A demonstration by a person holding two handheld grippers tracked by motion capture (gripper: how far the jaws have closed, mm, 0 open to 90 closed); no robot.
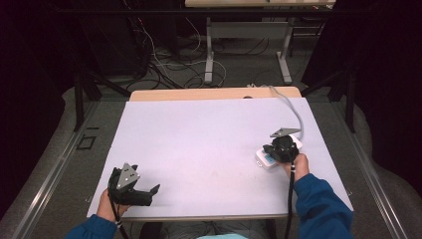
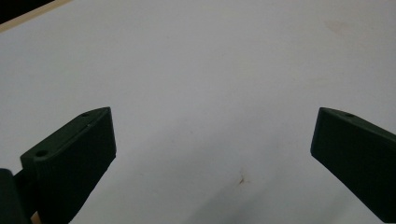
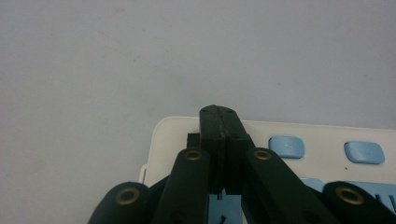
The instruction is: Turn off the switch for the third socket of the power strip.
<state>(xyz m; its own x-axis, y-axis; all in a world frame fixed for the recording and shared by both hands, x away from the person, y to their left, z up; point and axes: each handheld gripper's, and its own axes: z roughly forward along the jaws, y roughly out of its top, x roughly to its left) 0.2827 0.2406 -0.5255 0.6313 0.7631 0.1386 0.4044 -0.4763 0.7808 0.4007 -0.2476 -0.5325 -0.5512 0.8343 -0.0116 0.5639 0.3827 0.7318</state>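
Note:
A small white device (image 1: 263,160) with blue buttons (image 3: 286,146) lies on the right side of the white table (image 1: 199,134). My right gripper (image 1: 282,150) points down over it, jaws shut flat against each other with nothing between them. In the right gripper view the closed tips (image 3: 219,113) stand over the device's (image 3: 322,136) near-left edge; I cannot tell whether they touch it. My left gripper (image 1: 151,193) rests near the front left corner, jaws wide apart. Between its fingers (image 2: 74,158) there is bare tabletop (image 2: 210,84).
A pale cable (image 1: 294,110) runs from the device toward the table's far edge. A wooden strip (image 1: 214,93) borders the far side. Beyond it are another table's legs (image 1: 209,59) and loose cables on the floor (image 1: 169,67). Dark frame posts (image 1: 78,99) stand at both sides.

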